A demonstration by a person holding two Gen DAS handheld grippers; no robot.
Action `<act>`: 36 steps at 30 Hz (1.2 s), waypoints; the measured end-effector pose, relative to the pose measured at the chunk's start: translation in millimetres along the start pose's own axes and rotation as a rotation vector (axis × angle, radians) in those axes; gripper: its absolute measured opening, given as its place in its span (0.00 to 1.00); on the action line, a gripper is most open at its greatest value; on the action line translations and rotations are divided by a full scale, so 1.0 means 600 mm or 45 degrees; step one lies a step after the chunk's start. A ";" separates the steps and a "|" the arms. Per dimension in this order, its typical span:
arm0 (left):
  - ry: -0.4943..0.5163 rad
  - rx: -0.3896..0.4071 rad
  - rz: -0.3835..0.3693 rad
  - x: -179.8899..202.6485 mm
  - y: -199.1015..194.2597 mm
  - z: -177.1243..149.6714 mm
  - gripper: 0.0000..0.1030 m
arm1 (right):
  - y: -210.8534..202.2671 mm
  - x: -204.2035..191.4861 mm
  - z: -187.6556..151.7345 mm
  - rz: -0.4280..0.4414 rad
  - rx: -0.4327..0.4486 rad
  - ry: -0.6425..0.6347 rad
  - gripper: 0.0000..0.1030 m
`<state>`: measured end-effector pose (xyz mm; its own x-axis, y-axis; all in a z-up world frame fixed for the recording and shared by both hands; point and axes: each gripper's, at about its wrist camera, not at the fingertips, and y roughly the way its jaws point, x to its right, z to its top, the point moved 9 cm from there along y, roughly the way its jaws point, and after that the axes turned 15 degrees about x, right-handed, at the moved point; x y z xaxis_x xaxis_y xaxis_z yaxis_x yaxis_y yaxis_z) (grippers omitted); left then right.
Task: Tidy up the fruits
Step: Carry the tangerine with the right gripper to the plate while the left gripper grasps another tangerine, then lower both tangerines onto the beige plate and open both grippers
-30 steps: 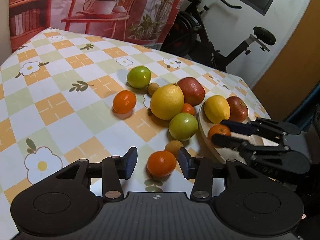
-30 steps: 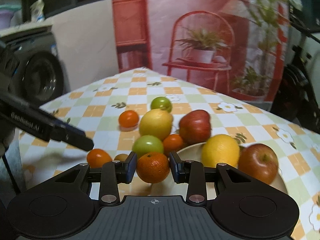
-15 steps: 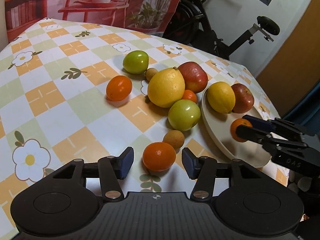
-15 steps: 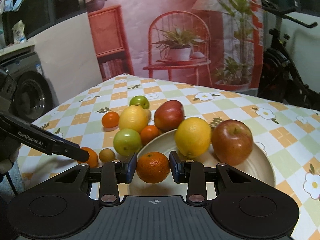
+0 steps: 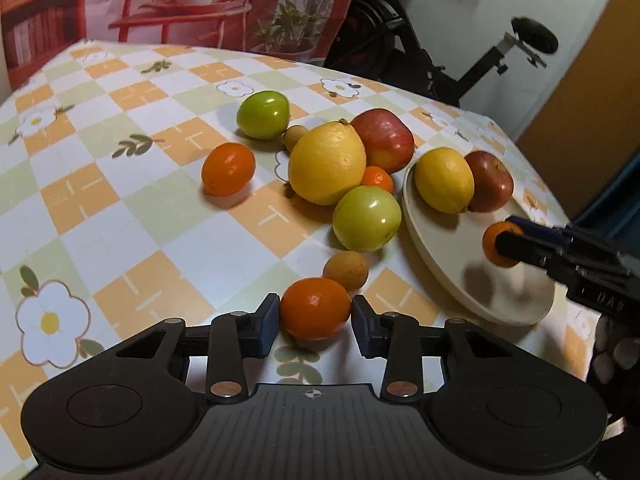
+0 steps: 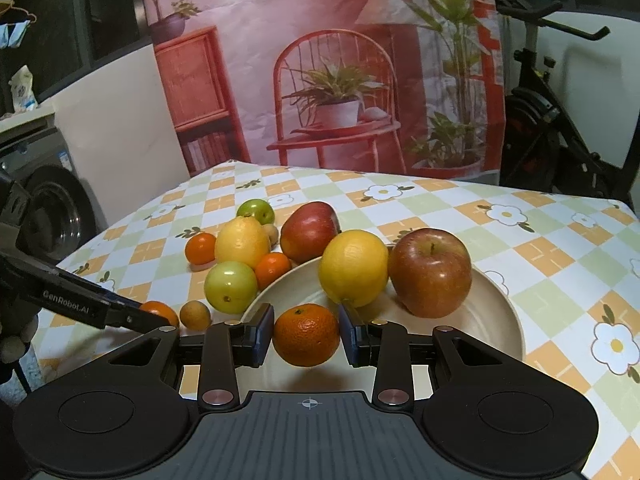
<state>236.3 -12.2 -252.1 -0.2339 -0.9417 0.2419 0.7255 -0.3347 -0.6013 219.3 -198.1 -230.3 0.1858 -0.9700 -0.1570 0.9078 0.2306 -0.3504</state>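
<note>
An orange (image 5: 316,308) lies on the checked tablecloth at the near edge of the fruit pile. My left gripper (image 5: 315,320) straddles it; its jaws are closing and both pads touch the orange's sides. The left gripper (image 6: 154,316) also shows at the left of the right wrist view. My right gripper (image 6: 306,336) is shut on a mandarin (image 6: 306,334) and holds it just above the near part of the cream plate (image 6: 492,312). In the left wrist view the right gripper (image 5: 508,234) reaches in over the plate (image 5: 452,264). A lemon (image 5: 444,180) and a red apple (image 5: 490,182) rest on the plate.
Loose on the cloth left of the plate lie a big lemon (image 5: 327,162), a red apple (image 5: 384,140), two green fruits (image 5: 366,218) (image 5: 263,114), an orange fruit (image 5: 228,168), a small mandarin (image 5: 377,179) and a small brown fruit (image 5: 346,270). An exercise bike (image 5: 440,60) stands behind the table.
The right gripper carried its mandarin rightward over the plate. The left gripper moved closer to the orange, opened a little, then narrowed until its pads met the fruit.
</note>
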 end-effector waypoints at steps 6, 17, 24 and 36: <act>0.090 0.069 0.023 0.014 -0.020 0.027 0.40 | -0.010 0.017 0.006 -0.014 0.031 0.025 0.32; 0.244 0.211 -0.056 0.085 -0.027 0.134 0.40 | -0.031 0.076 0.041 -0.078 0.107 0.051 0.32; 0.374 0.222 -0.147 0.166 0.013 0.154 0.40 | -0.035 0.105 0.052 -0.112 0.124 0.025 0.32; 0.539 0.018 -0.132 0.188 0.113 0.078 0.40 | -0.010 0.144 -0.002 -0.179 0.076 0.003 0.32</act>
<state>289.5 -139.3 -229.7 -0.5487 -0.8353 -0.0347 0.6922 -0.4307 -0.5791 229.5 -283.4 -242.8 0.0543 -0.9922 -0.1125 0.9454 0.0874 -0.3139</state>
